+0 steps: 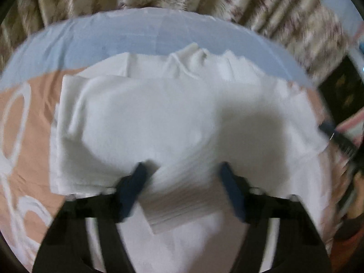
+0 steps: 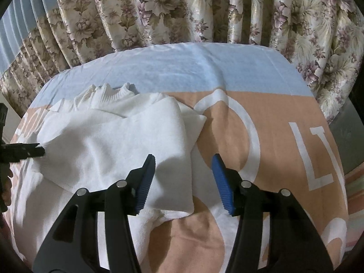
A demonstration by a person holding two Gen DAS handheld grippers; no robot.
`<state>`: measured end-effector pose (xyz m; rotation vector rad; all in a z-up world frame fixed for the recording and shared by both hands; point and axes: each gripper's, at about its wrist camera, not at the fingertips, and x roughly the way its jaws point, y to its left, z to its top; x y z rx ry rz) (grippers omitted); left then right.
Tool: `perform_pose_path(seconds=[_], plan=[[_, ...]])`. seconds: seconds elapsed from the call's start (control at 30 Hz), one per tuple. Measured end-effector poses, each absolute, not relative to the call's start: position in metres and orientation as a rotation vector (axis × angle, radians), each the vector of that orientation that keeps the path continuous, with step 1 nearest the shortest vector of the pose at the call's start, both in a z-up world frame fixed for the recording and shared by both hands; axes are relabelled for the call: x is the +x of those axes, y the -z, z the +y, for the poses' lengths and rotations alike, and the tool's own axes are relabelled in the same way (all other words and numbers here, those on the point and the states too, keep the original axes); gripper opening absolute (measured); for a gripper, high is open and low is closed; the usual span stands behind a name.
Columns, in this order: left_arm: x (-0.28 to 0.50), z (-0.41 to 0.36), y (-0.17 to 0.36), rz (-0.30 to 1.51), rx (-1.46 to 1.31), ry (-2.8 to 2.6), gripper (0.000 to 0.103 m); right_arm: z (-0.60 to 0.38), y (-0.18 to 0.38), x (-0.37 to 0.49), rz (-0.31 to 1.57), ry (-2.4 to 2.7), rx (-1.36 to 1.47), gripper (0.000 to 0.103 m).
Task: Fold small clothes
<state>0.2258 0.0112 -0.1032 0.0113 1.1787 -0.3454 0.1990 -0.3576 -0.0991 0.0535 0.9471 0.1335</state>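
Observation:
A white knit sweater (image 1: 159, 118) with a ribbed collar lies partly folded on the bed; it also shows in the right wrist view (image 2: 109, 141). My left gripper (image 1: 183, 168) is open, its blue fingers (image 1: 136, 182) spread over the sweater's near edge, with a ribbed fold (image 1: 182, 204) between them; the view is blurred. My right gripper (image 2: 184, 159) is open above the sweater's right edge, one finger (image 2: 145, 179) over the cloth, the other over the bedsheet. The left gripper's tip (image 2: 22, 151) shows at the sweater's left side in the right wrist view.
The bedsheet (image 2: 273, 136) is peach and pale blue with large white letters. Floral curtains (image 2: 182, 11) hang right behind the bed's far edge. A dark piece of furniture (image 1: 341, 95) stands to the right. A hand (image 1: 355, 195) shows at the right edge.

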Motion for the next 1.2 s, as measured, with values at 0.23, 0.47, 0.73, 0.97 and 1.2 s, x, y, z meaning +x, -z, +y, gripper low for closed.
perform_pose_path(seconds=[0.23,0.47,0.73,0.97,1.2], plan=[[0.216,0.0,0.096,1.135,0.091,0.408,0.016,-0.339,0.11,0.211,0.99,-0.174,0.004,0.011],[0.235,0.012,0.064,1.027,0.104,0.432,0.014,-0.319,0.071,0.202,0.807,-0.203,0.055,0.009],[0.265,0.074,0.089,1.158,0.08,0.382,0.015,-0.264,0.11,0.221,0.973,-0.285,-0.041,0.013],[0.26,0.089,0.099,1.159,0.032,0.383,0.022,-0.29,0.088,0.217,0.947,-0.295,0.01,0.055],[0.258,0.081,0.102,1.149,0.076,0.37,0.023,-0.316,0.117,0.259,1.089,-0.179,0.038,0.038]])
